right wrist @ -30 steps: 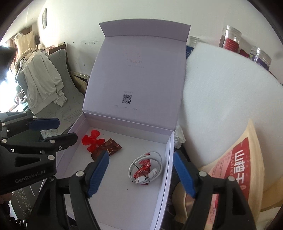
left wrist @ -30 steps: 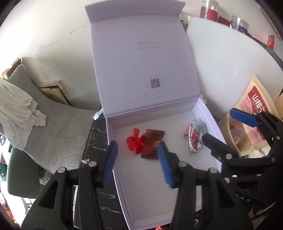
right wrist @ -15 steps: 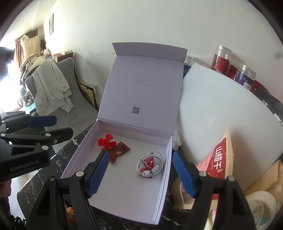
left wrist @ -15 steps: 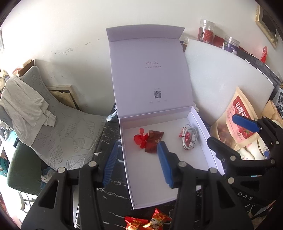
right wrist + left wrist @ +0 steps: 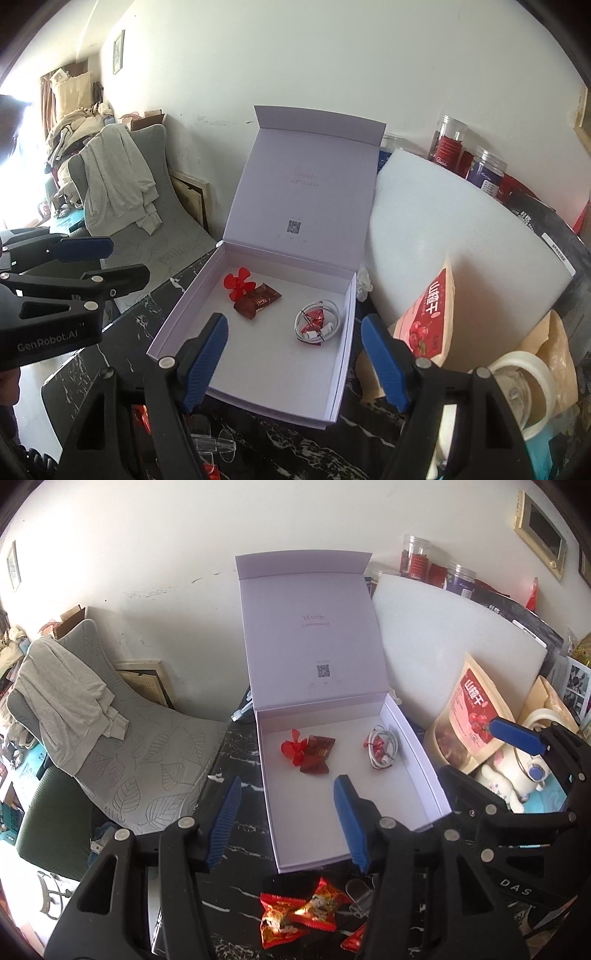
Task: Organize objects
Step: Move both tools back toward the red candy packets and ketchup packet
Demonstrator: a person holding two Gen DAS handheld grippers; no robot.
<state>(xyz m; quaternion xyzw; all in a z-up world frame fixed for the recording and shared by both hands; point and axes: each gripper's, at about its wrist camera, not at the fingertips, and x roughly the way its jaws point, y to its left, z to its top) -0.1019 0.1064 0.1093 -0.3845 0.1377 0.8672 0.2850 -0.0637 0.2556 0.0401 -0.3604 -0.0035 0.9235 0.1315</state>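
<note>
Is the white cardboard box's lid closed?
No, the white cardboard box stands open, its lid upright against the wall.

box (image 5: 421,764) on surface (image 5: 240,775) | propeller (image 5: 293,747), snack packet (image 5: 318,754) left inside | cable (image 5: 382,746) right | candies (image 5: 299,910) in front

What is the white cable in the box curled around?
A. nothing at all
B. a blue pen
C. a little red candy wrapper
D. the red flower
C: in the right wrist view the coiled white cable lies around a small red candy wrapper, while the red flower sits apart across the white box.
</note>
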